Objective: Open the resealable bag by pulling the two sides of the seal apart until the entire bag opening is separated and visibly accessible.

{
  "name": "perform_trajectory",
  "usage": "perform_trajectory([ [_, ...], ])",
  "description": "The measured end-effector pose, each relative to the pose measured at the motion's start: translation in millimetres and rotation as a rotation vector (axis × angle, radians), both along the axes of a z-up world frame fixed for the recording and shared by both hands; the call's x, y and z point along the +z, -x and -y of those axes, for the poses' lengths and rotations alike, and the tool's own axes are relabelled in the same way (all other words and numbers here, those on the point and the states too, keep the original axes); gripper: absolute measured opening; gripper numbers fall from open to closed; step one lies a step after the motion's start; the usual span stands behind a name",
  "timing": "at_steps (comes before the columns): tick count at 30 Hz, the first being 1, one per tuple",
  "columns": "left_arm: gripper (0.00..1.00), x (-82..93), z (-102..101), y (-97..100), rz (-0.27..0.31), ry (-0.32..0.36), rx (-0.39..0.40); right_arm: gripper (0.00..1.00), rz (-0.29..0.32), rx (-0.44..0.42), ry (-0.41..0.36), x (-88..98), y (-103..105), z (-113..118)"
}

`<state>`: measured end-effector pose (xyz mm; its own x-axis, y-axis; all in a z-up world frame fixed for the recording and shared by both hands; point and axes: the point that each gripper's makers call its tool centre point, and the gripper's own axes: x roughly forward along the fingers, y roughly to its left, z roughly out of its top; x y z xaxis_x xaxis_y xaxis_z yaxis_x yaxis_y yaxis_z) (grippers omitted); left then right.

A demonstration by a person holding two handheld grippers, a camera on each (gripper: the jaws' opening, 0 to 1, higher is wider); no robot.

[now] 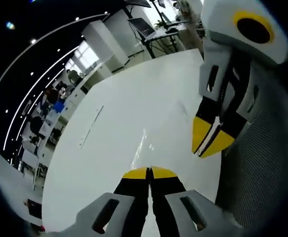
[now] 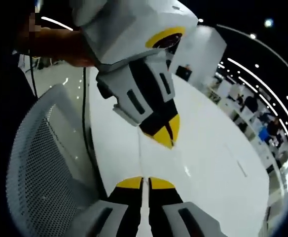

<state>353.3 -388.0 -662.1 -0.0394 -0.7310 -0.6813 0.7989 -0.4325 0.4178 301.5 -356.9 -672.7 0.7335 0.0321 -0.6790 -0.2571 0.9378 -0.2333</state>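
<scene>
The resealable bag (image 1: 142, 147) is clear and hard to make out. In the left gripper view it shows as a thin glinting film rising from my left gripper (image 1: 149, 173), whose yellow-tipped jaws are shut on its edge. My right gripper (image 1: 206, 143) comes in from the right, its tips closed and a little apart from the left one. In the right gripper view my right gripper (image 2: 145, 183) is shut on a thin pale strip of the bag (image 2: 141, 160). Just above it the left gripper (image 2: 166, 136) points down, closed. Both hang above the white table (image 1: 109, 138).
A grey mesh chair back (image 1: 267, 173) stands close beside the grippers, also the chair (image 2: 35, 173) at the left of the right gripper view, with a dark cable (image 2: 86, 133) along the table edge. A person's hand (image 2: 50, 47) holds the left gripper. Desks and shelves lie beyond the table.
</scene>
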Motion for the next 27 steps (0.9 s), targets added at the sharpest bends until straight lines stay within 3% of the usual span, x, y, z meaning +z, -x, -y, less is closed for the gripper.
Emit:
perform_trajectory([
  [14, 0.0, -31.2, 2.3, -8.4, -0.008, -0.053, 0.016, 0.03, 0.013, -0.223, -0.12, 0.9, 41.9, 27.4],
  [27, 0.0, -44.2, 32.8, -40.8, 0.008, -0.026, 0.081, 0.15, 0.101, -0.428, -0.235, 7.9, 65.6, 51.8],
])
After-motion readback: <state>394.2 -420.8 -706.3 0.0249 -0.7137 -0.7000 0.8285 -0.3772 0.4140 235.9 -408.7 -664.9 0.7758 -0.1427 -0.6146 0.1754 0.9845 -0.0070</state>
